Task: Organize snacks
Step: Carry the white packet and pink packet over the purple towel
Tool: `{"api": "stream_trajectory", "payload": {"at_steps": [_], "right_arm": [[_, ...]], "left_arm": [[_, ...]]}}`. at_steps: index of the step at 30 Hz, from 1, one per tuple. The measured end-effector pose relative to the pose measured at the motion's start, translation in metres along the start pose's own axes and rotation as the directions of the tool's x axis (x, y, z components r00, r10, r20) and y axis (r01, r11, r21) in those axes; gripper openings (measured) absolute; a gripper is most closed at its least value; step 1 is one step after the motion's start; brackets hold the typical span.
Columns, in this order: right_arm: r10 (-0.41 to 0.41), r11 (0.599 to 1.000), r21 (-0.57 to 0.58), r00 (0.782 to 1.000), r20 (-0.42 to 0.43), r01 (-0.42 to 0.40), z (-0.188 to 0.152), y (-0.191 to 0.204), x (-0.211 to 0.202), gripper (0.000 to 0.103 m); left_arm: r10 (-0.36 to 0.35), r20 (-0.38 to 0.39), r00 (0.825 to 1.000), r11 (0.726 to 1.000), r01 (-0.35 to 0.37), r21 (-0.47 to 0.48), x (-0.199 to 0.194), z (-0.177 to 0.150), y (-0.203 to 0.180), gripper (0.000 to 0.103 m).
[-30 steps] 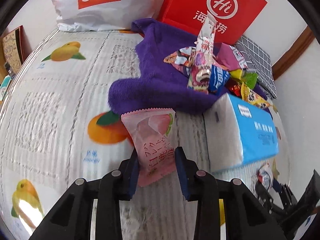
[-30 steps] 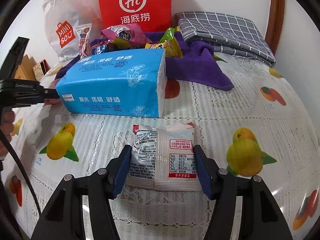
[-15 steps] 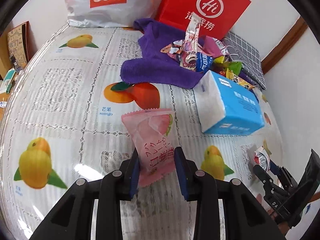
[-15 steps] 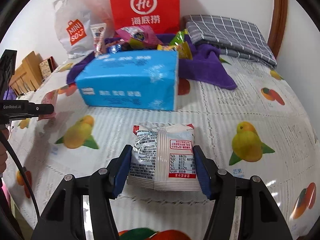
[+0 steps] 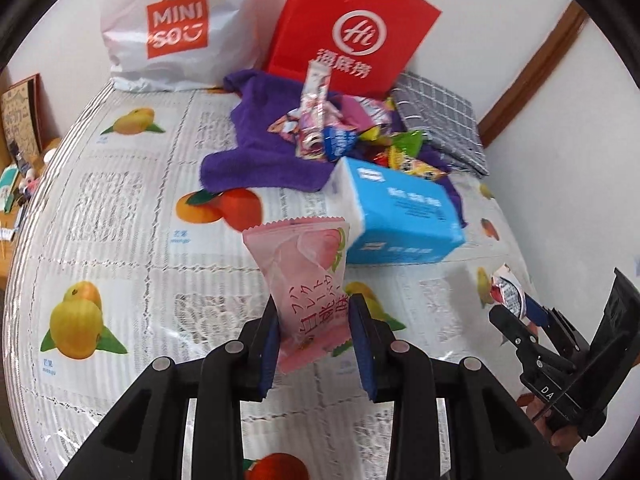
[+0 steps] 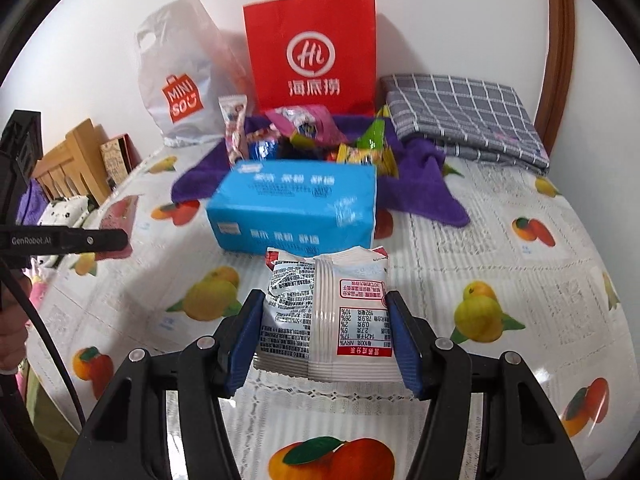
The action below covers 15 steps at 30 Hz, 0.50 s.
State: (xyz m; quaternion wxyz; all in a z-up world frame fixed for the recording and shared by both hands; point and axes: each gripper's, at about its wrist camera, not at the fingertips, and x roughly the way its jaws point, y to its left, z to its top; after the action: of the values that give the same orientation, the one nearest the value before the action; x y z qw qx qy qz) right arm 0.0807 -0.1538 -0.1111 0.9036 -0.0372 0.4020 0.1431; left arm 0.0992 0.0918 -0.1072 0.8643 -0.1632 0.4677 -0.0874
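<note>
My left gripper [image 5: 314, 344] is shut on a pink peach snack packet [image 5: 308, 276], held upright above the fruit-print tablecloth. My right gripper [image 6: 326, 344] is shut on a white snack packet [image 6: 328, 312] with printed nutrition text, held above the cloth. The right gripper also shows at the right edge of the left wrist view [image 5: 516, 316]. A pile of snack packets [image 5: 344, 136] lies on a purple towel [image 5: 256, 156] at the back, also in the right wrist view [image 6: 304, 132].
A blue tissue pack [image 6: 296, 208] lies in front of the pile. A red paper bag [image 6: 312, 52] and a white Miniso bag [image 6: 180, 80] stand against the wall. A grey checked cloth [image 6: 464, 116] lies back right. Wooden furniture [image 6: 68, 160] stands left.
Both grippers have pulled back toward the near side and risen, each still holding its packet. The tissue pack and snack pile now look farther away.
</note>
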Motion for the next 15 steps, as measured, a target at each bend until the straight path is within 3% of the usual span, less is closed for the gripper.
{"api": "stream_trajectory", "payload": {"at_steps": [8, 15], "right_arm": [[0.008, 1.000, -0.010, 0.998, 0.063, -0.007, 0.028, 0.008, -0.023, 0.060], [0.012, 1.000, -0.013, 0.996, 0.085, -0.011, 0.062, 0.013, -0.025, 0.060]], "left_arm": [[-0.069, 0.005, 0.998, 0.996, 0.068, 0.049, -0.010, 0.014, -0.026, 0.031], [-0.073, 0.027, 0.997, 0.993, 0.070, 0.091, -0.016, 0.043, -0.043, 0.031]]}}
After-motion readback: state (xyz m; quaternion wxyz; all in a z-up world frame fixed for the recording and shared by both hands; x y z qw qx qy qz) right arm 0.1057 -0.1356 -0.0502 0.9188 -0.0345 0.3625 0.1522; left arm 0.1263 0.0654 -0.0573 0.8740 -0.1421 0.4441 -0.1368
